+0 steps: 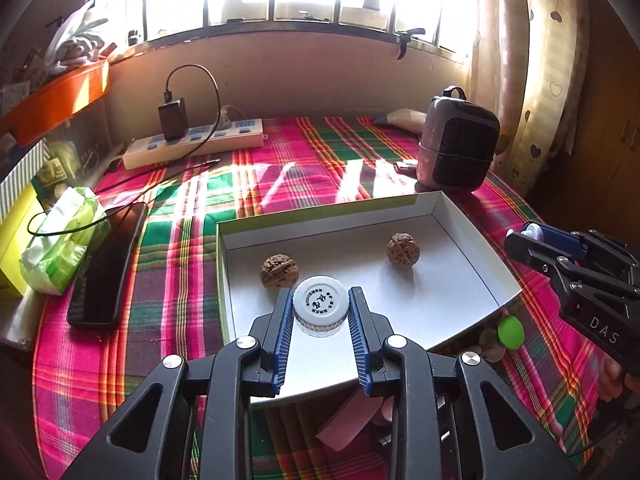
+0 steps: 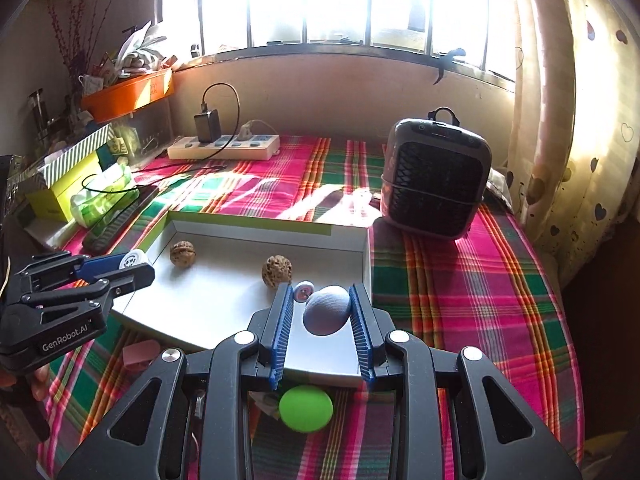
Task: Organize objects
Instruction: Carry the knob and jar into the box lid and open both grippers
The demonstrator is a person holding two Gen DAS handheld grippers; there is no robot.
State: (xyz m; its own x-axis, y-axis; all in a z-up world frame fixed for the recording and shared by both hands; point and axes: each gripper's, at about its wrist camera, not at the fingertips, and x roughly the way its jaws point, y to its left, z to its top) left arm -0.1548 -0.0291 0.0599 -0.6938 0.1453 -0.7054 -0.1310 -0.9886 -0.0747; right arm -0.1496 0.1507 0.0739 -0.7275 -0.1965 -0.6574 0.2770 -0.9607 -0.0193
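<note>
Two wrinkled brown walnuts (image 1: 280,272) already sit apart inside a shallow white cardboard box tray (image 1: 472,236) on a plaid pink-and-green tablecloth (image 2: 460,280), so the sorting looks partly done. The left gripper (image 1: 320,312) pinches a small clear ribbed jar with a printed white plastic cap (image 1: 320,300) above the tray's near side. The right gripper (image 2: 322,312) clamps a smooth pale blue-grey egg-shaped object (image 2: 325,310) over the tray's near right corner. Still outside the tray (probably next): a matte lime-green ball (image 2: 306,408) and a flat pink eraser-like block (image 1: 348,420) on the cloth.
</note>
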